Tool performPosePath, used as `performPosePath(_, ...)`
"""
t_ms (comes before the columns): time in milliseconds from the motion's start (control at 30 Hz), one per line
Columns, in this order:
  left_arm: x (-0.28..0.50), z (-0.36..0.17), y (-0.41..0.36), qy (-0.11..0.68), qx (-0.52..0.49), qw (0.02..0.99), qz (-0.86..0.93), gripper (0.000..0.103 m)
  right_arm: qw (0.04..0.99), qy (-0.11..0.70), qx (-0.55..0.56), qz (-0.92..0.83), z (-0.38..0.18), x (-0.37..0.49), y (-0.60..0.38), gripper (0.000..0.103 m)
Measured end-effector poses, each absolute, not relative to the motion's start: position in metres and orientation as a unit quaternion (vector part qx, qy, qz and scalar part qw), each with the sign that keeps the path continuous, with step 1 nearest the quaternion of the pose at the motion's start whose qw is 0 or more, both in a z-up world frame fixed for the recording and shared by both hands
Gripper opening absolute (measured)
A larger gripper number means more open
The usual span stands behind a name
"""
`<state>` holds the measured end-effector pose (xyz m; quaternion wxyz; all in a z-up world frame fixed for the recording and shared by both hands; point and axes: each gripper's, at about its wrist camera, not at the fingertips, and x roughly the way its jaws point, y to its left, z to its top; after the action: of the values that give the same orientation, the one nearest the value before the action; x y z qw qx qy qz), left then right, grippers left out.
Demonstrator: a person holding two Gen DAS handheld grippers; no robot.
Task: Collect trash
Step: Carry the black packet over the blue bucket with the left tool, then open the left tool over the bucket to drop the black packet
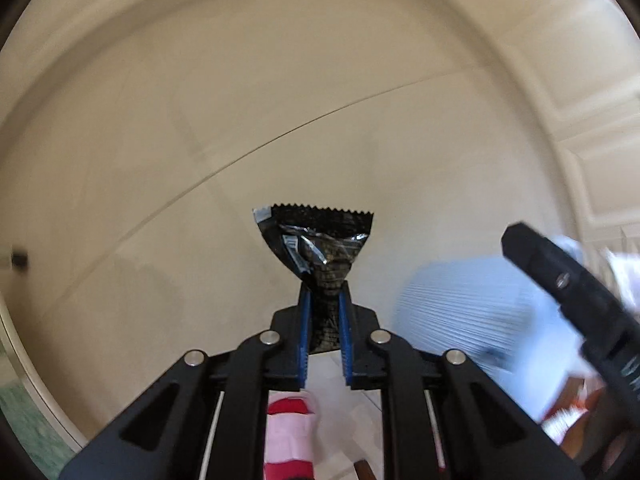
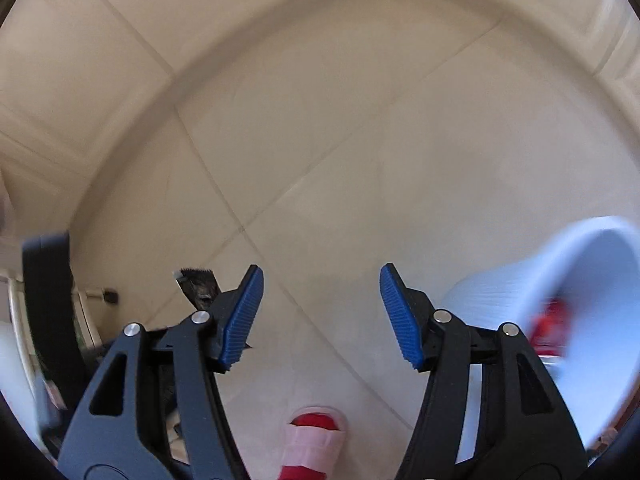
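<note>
The left gripper [image 1: 324, 300] pinches a black wrapper [image 1: 316, 240], long axis up-frame, serrated end topmost, lower end hidden. The right gripper [image 2: 322, 300] gapes empty beside a blurred pale-blue bin [image 2: 560, 292] at right.

Each fisheye camera sat just behind its own gripper and looked forward along the fingers, tilted down at a beige tiled floor [image 1: 200, 128] well below. The left wrist view held the left gripper [image 1: 324, 300] at lower centre; the right wrist view held the right gripper [image 2: 322, 312] likewise. Both views shared the floor, a pale blue bin [image 1: 472, 308] at the right edge, a red-and-pink slipper [image 2: 316, 440] at the bottom, and a black wrapper [image 1: 320, 240].
</note>
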<state>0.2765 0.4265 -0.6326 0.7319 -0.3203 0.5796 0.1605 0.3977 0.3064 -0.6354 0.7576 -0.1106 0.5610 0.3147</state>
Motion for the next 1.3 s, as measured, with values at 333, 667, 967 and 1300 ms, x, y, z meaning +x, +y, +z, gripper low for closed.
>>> performPosePath(333, 0.362, -0.556, 0.274, 0.61, -0.18, 0.772, 0.004, 0.012, 0.815, 0.563, -0.103, 0.089, -0.603, 0.428, 0.102, 0.063)
performPosePath(667, 0.39, -0.611, 0.203, 0.662, -0.129, 0.737, -0.053, 0.012, 0.765, 0.636, -0.096, 0.034, -0.664, 0.436, 0.026, 0.043)
performPosePath(967, 0.403, -0.643, 0.181, 0.688, -0.095, 0.717, -0.059, 0.012, 0.742, 0.665, -0.042, 0.076, -0.68, 0.439, 0.012, 0.019)
performPosePath(1300, 0.41, -0.645, 0.178, 0.683, -0.109, 0.72, -0.054, 0.055, 0.739, 0.668, -0.036, 0.076, -0.686, 0.437, 0.01, 0.019)
